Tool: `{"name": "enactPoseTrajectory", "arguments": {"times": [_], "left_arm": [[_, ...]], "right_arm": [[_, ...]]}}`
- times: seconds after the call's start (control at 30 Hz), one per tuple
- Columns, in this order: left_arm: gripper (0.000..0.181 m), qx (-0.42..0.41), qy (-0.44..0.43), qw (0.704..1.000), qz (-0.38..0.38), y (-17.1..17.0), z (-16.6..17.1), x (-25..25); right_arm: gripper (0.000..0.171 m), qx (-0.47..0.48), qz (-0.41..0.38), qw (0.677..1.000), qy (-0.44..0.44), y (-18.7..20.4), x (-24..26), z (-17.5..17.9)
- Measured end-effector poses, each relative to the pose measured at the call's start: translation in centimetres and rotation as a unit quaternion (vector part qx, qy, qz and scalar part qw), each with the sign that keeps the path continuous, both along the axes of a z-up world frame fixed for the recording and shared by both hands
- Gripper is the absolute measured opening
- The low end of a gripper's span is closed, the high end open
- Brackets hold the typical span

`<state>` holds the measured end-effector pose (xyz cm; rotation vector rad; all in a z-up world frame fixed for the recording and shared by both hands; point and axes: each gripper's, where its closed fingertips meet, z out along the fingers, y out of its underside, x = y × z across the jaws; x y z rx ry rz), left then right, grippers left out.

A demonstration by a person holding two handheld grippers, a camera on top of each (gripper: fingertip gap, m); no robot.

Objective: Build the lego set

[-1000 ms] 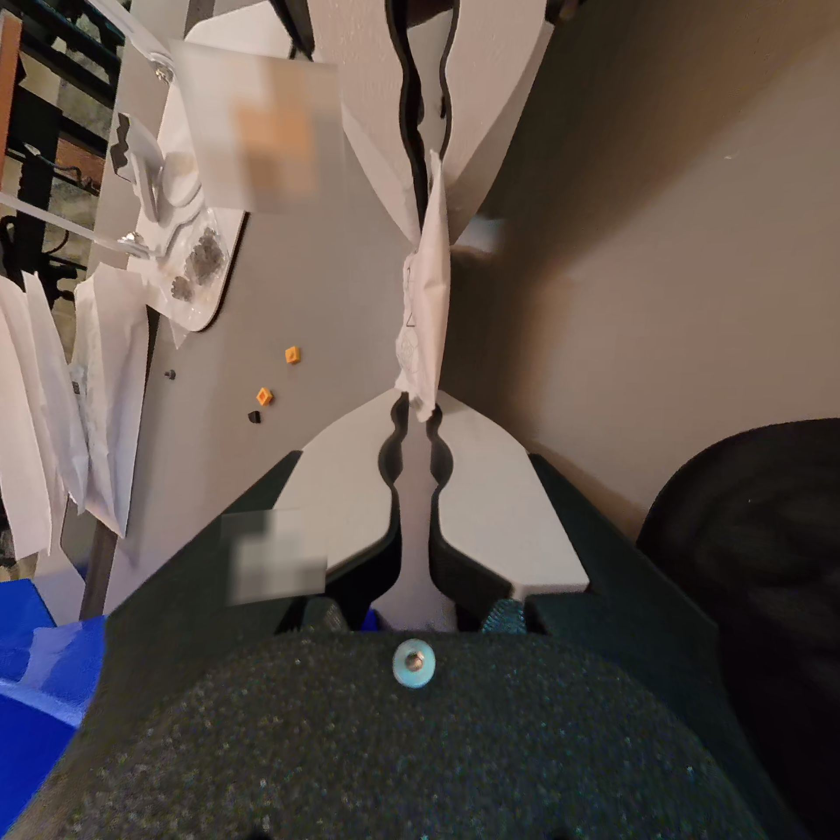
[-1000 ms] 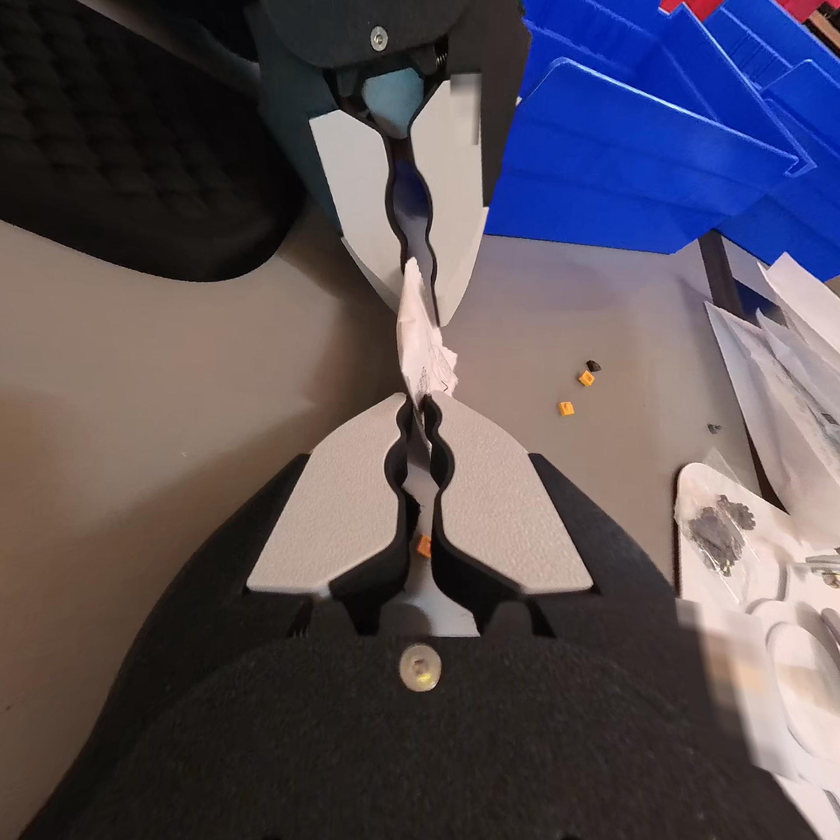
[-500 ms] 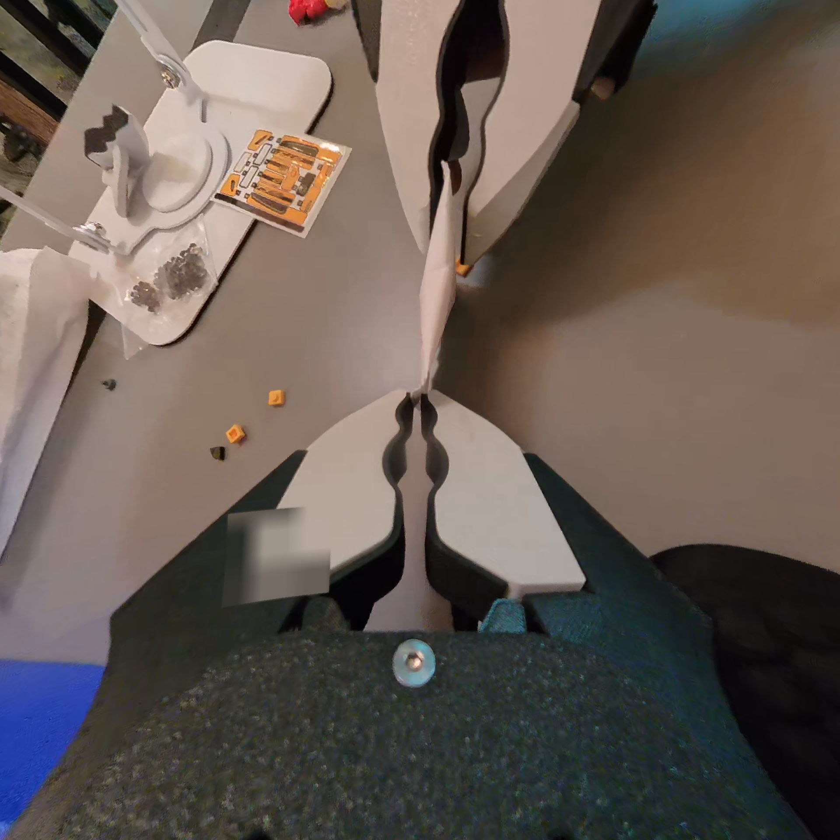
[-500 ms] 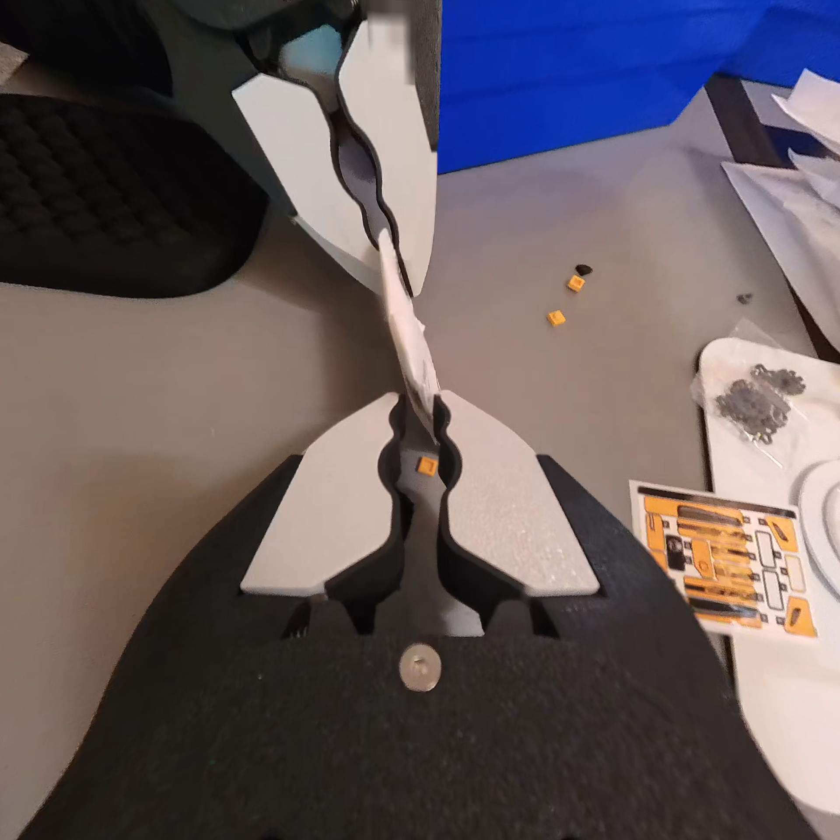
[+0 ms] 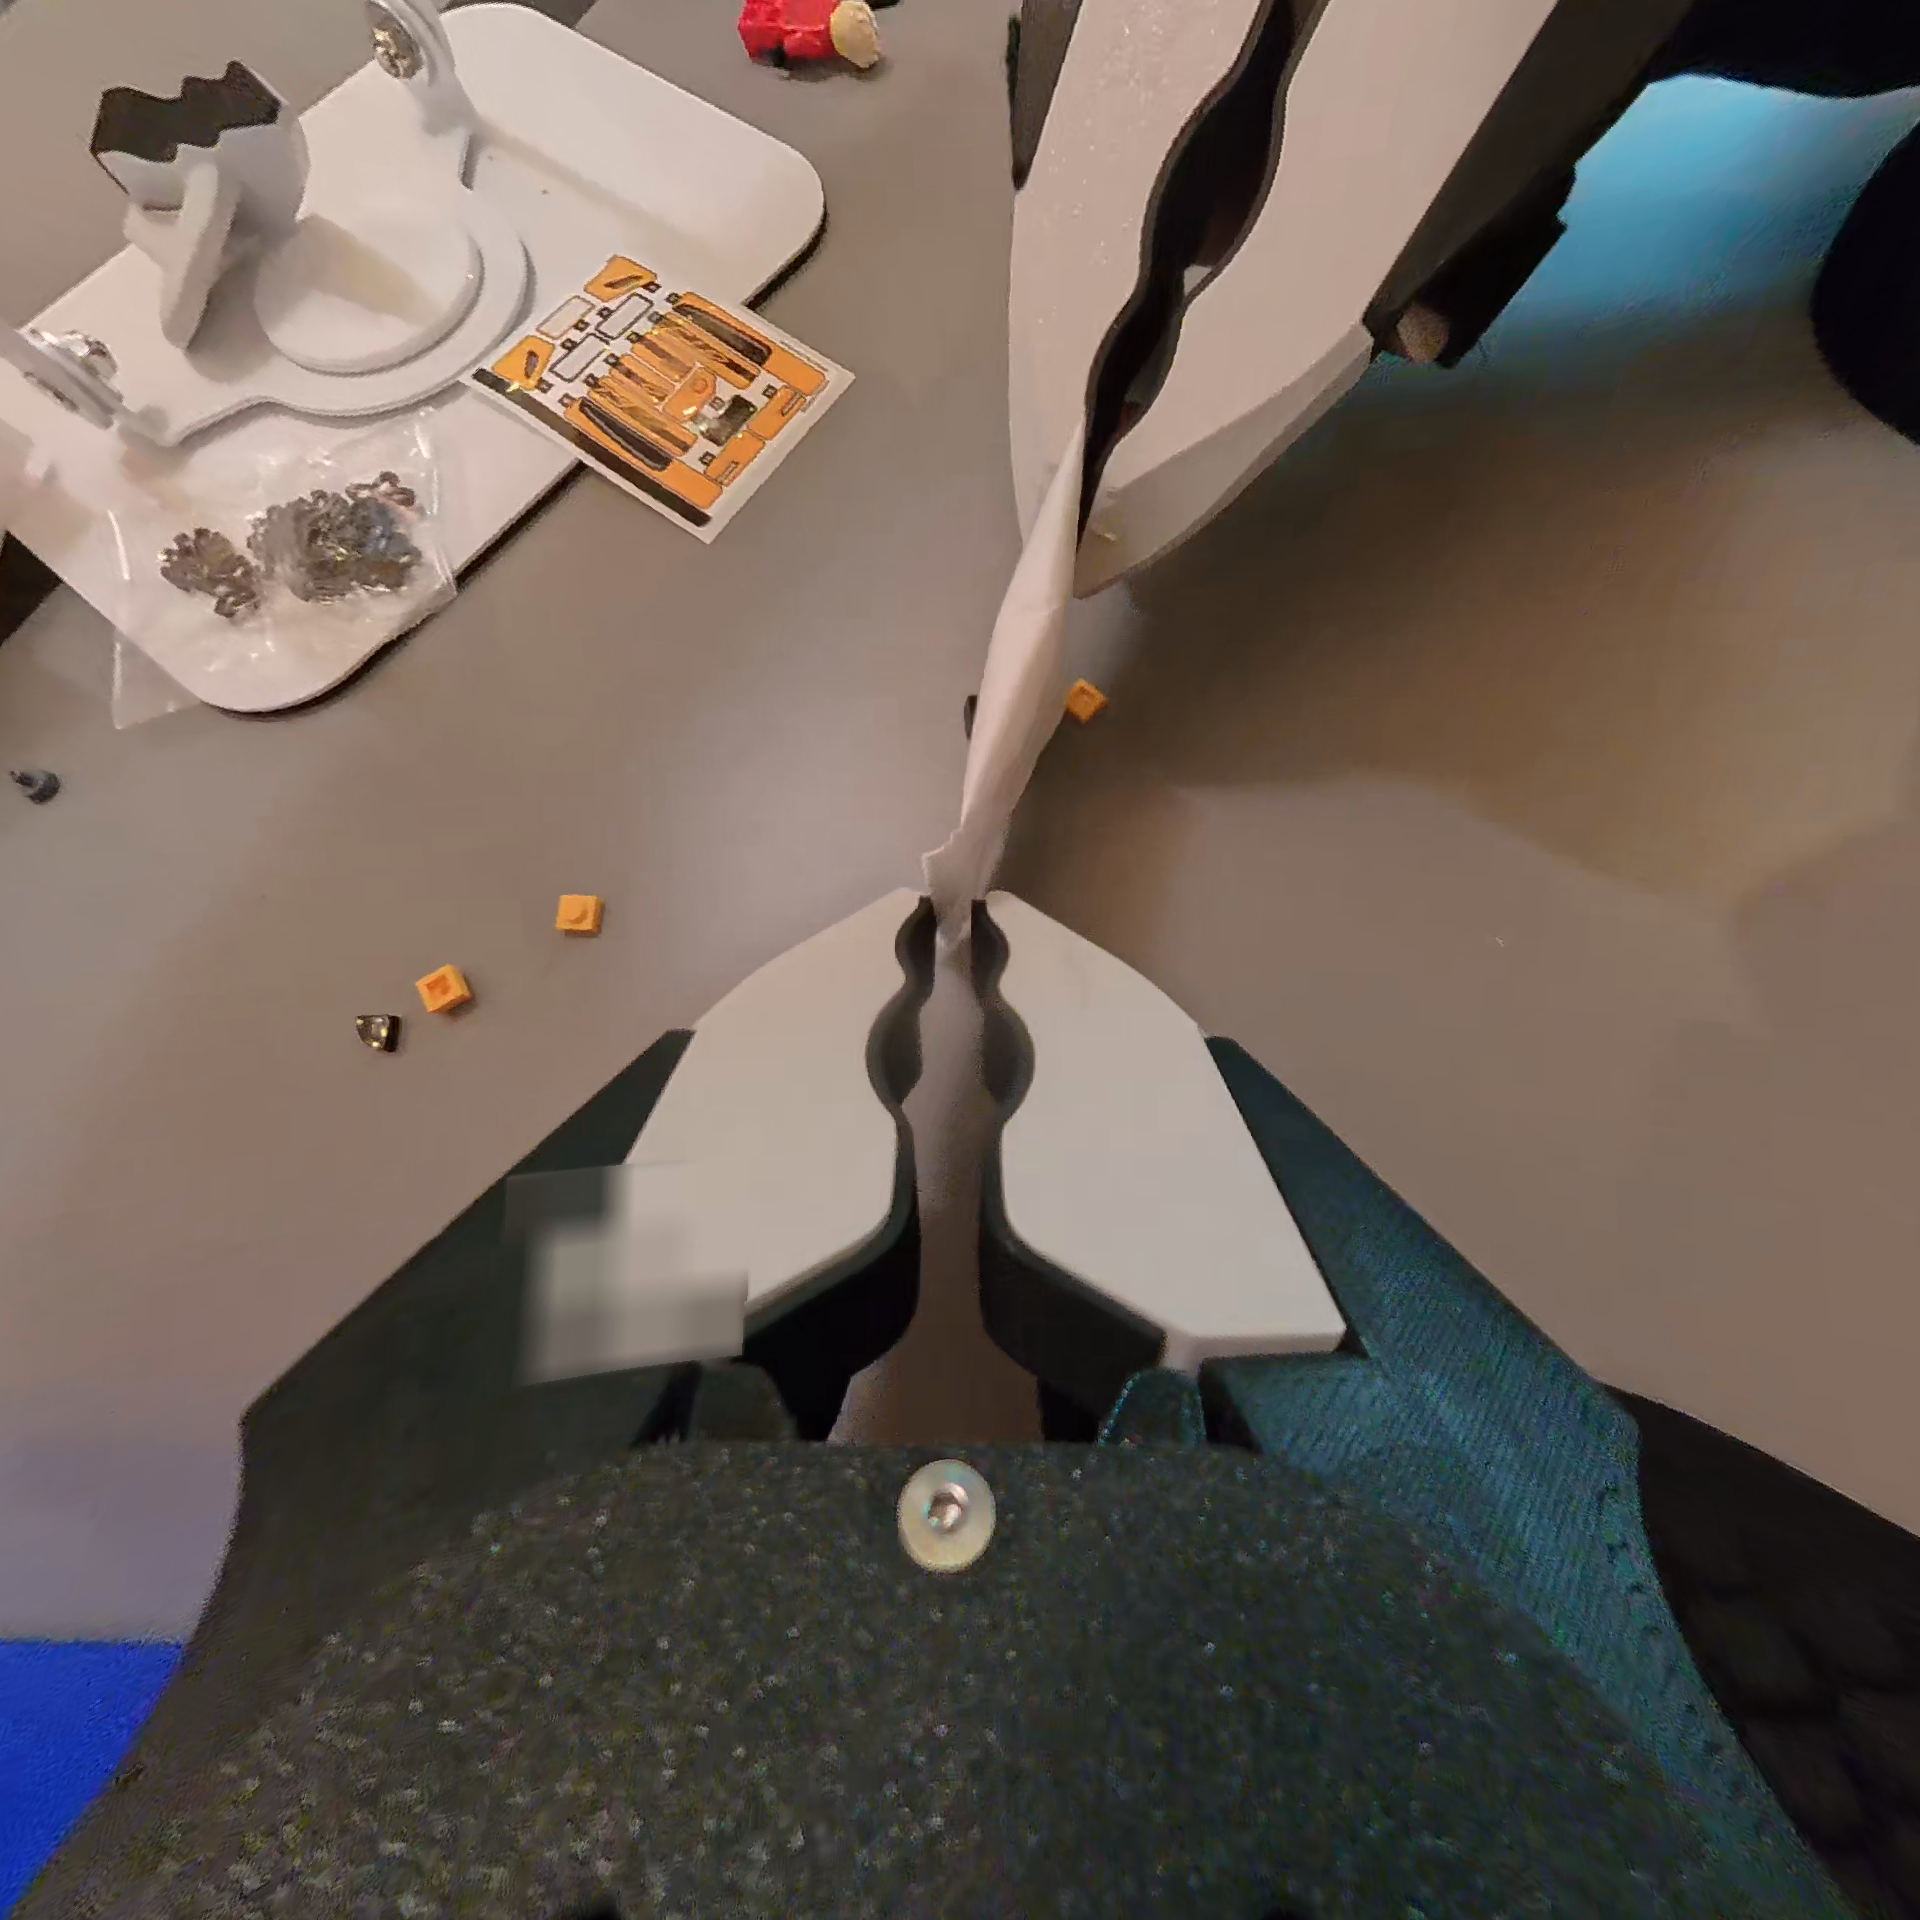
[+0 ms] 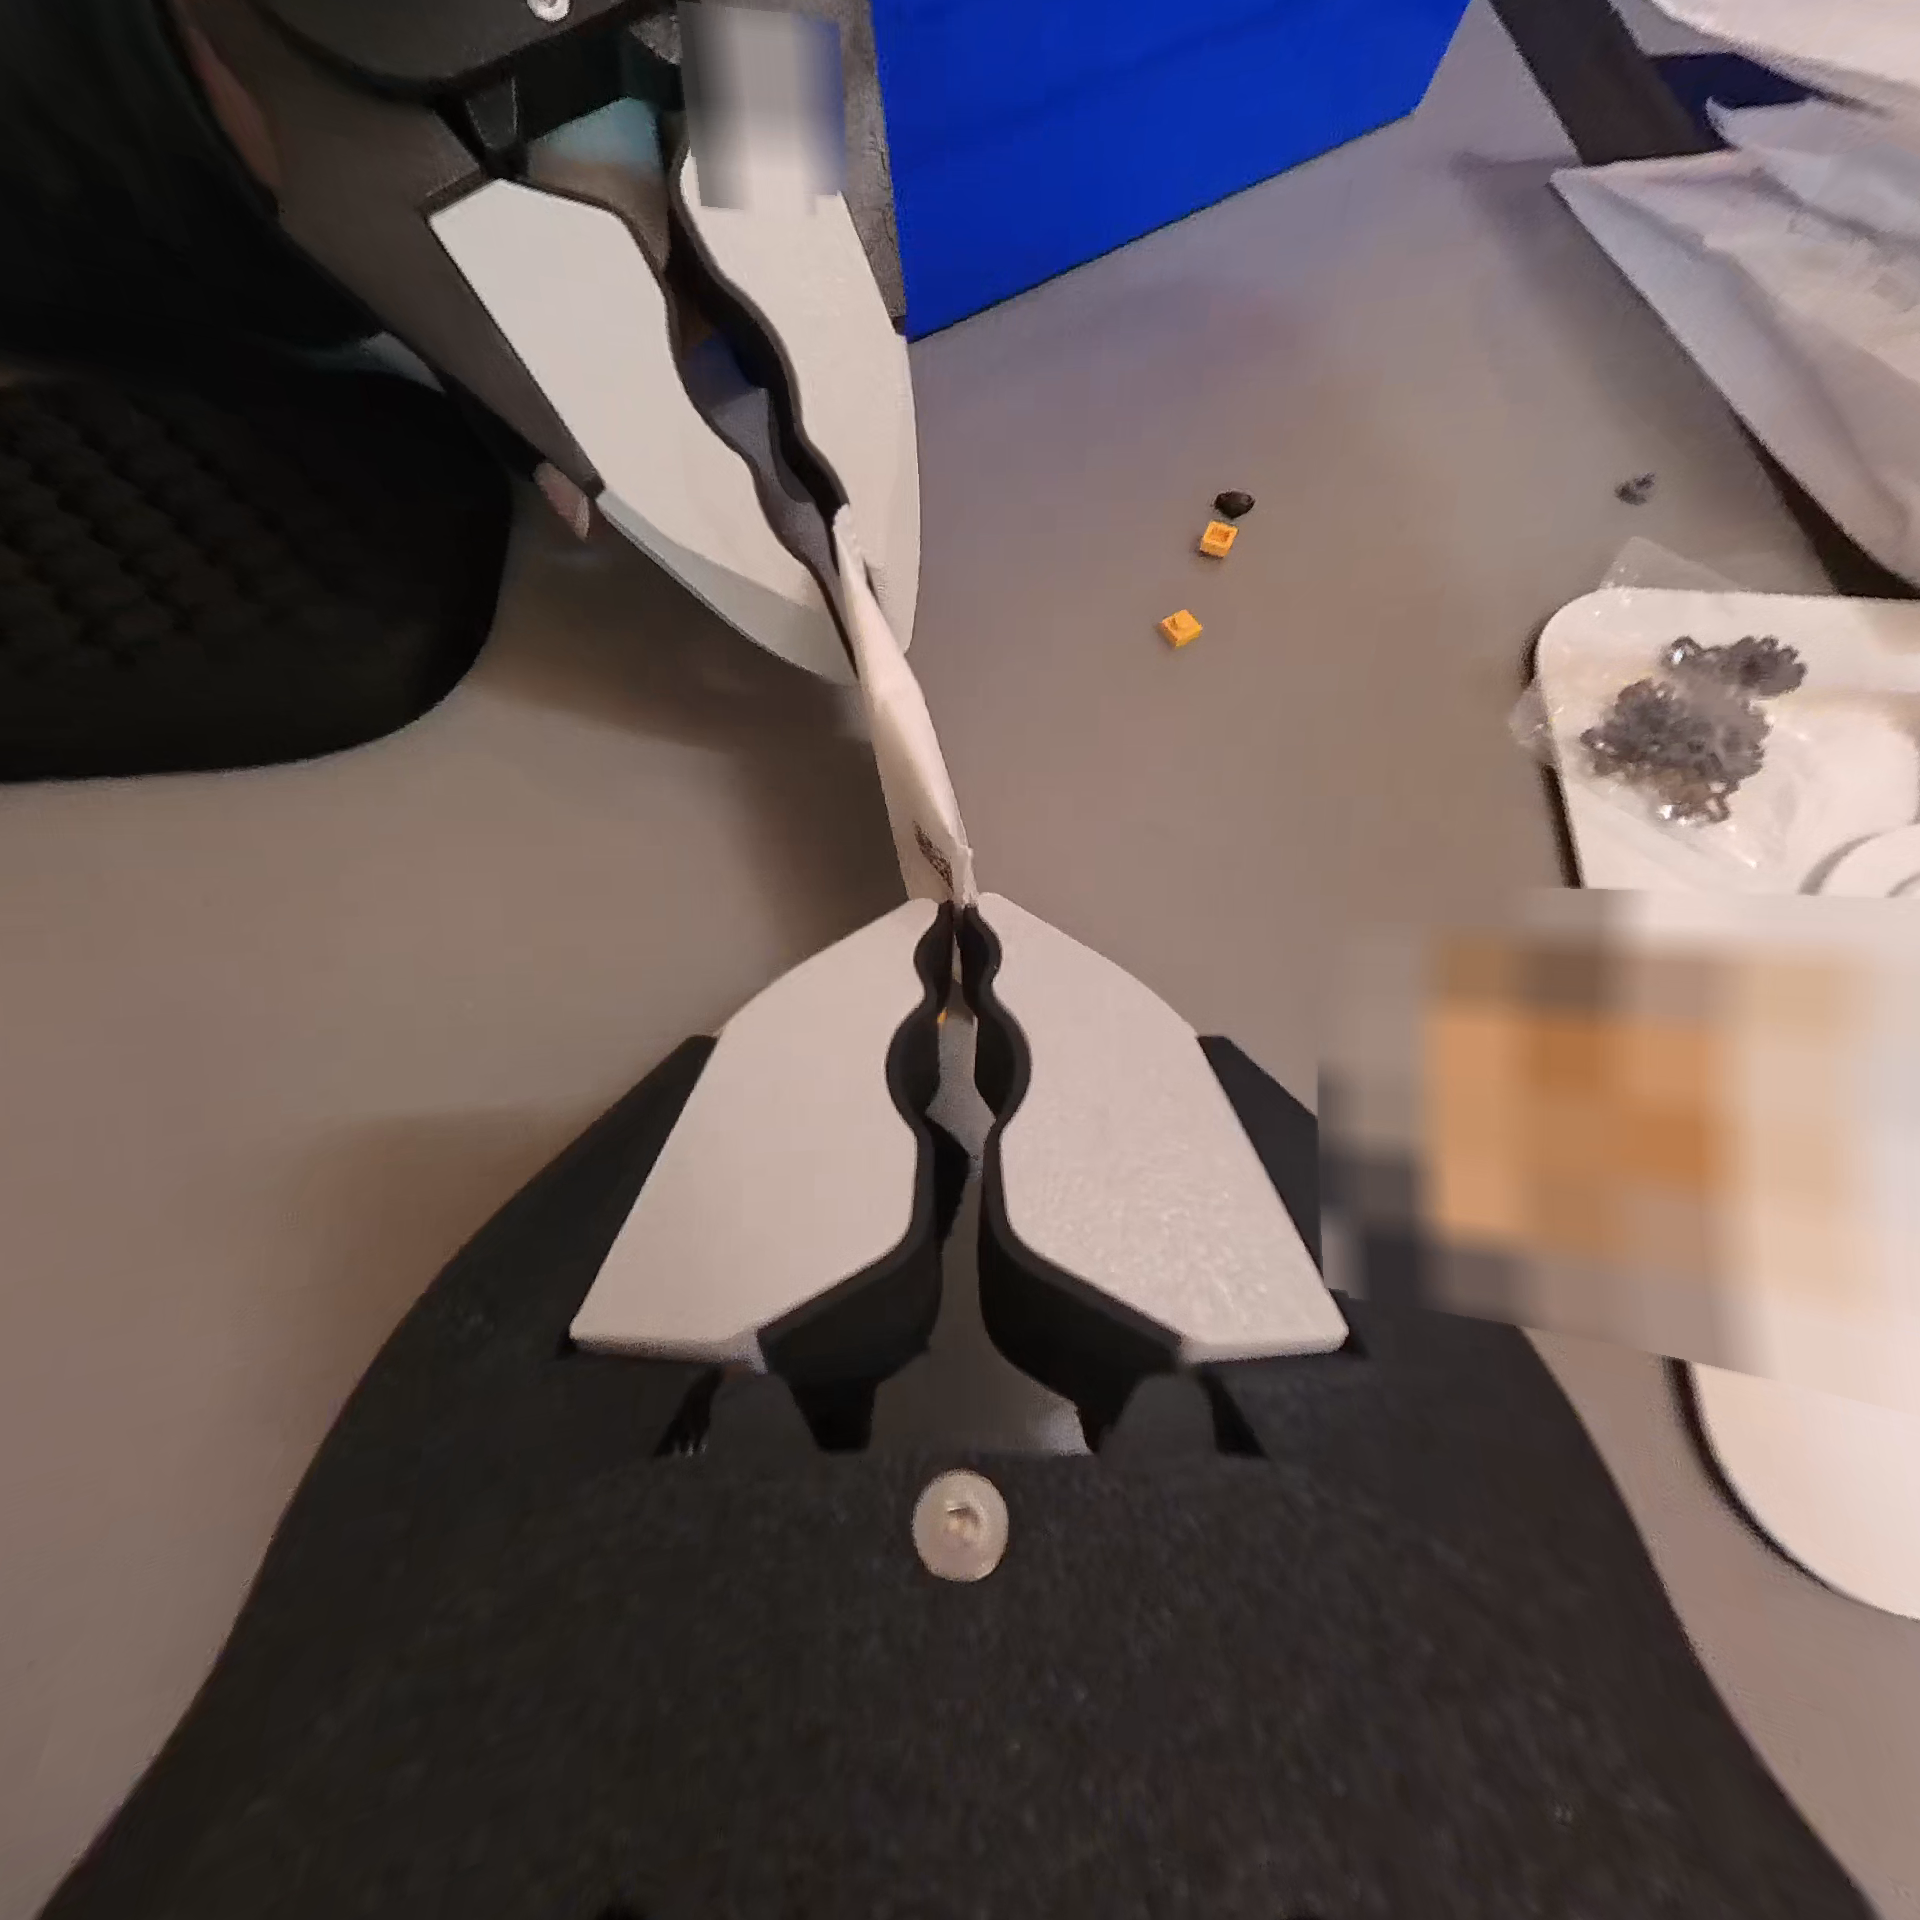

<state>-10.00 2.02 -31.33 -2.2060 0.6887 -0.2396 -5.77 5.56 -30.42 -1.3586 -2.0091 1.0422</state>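
Note:
Both grippers are shut on the two ends of one white paper bag point(image 5: 1013, 696), stretched taut between them above the grey table point(image 5: 1455, 935). My left gripper point(image 5: 954, 909) pinches its near end; the right gripper's fingers point(image 5: 1226, 395) hold the far end. In the right wrist view my right gripper point(image 6: 958, 912) pinches the bag point(image 6: 906, 727) and the left gripper point(image 6: 862, 613) holds the other end. Small orange lego pieces point(image 5: 580, 914) point(image 5: 445, 989) point(image 5: 1084, 699) and a black piece point(image 5: 377, 1031) lie loose on the table. They also show in the right wrist view point(image 6: 1180, 628) point(image 6: 1218, 537).
A white stand base point(image 5: 644, 135) with a clear bag of dark small parts point(image 5: 301, 540) sits at the left. An orange sticker sheet point(image 5: 665, 390) lies beside it. A red lego piece point(image 5: 800, 26) lies farther off. Blue bins point(image 6: 1143, 135), white paper bags point(image 6: 1787, 312) and a black cushion point(image 6: 208, 571) surround the table. There is about 6 cm between the tips of the two grippers. The left tips stand about 12 cm off the black piece point(image 5: 377, 1031). Seen from the right wrist view point(image 6: 1233, 498) as well.
The grippers have pulled apart and the bag is drawn out thin and taut. Both views have tilted down toward the table. An orange piece now lies on the table beneath the bag.

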Motion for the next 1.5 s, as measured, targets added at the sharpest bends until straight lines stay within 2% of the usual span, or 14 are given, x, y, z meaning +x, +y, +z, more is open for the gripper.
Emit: {"name": "enactPoseTrajectory", "arguments": {"times": [0.3, 0.87, 1.2, 1.33, 1.5], "left_arm": [[0.003, 0.025, -0.026, 0.998, 0.041, 1.0, -0.1, 0.0], [0.0, 0.02, -0.034, 0.996, 0.074, 2.1, -1.0, 0.0], [0.0, 0.017, -0.059, 0.995, 0.074, 1.9, -1.0, 0.0], [0.011, 0.022, -0.076, 0.995, 0.067, 1.8, -0.9, 0.1], [0.0, 0.024, -0.083, 0.995, 0.044, 1.7, -0.6, 1.0]], "right_arm": [[0.0, -0.106, -0.044, 0.991, -0.073, 0.6, 0.5, -0.2], [0.0, -0.063, -0.043, 0.997, -0.032, 0.3, -0.3, -0.4], [0.0, -0.091, -0.056, 0.994, -0.028, 1.2, 0.5, -0.3], [0.0, -0.092, -0.051, 0.994, -0.03, 1.1, 0.8, -0.3], [0.0, -0.09, -0.044, 0.995, -0.03, 0.7, 0.7, -0.2]]}}
